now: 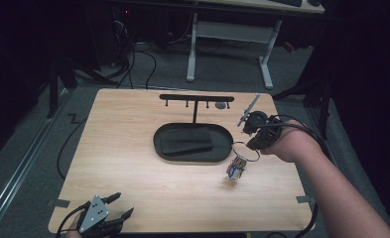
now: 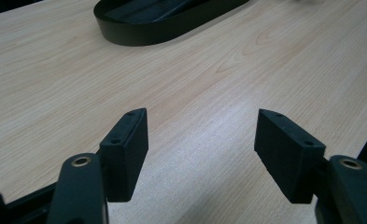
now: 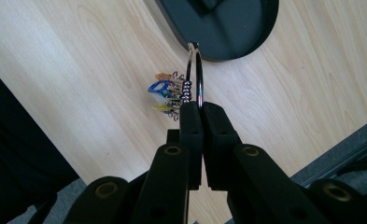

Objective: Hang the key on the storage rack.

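A metal key ring [image 1: 245, 150] hangs above the wooden table, with a bunch of small coloured charms [image 1: 236, 168] dangling from it. My right gripper [image 1: 258, 144] is shut on the ring; in the right gripper view the ring [image 3: 196, 74] rises from between the closed pads and the charms [image 3: 168, 94] hang to its left. A black oval tray [image 1: 192, 142] lies mid-table, left of the ring. A black stand [image 1: 196, 98] with a bar of small hooks rises behind it. My left gripper [image 1: 118, 208] rests open at the near left edge, nothing between its fingers [image 2: 125, 151].
The tray [image 2: 162, 21] holds a dark flat insert. A small dark object [image 1: 221, 105] lies near the stand's right end. A desk frame and cables stand on the floor beyond the table [image 1: 133, 163]. Tape marks sit at the table's near corners.
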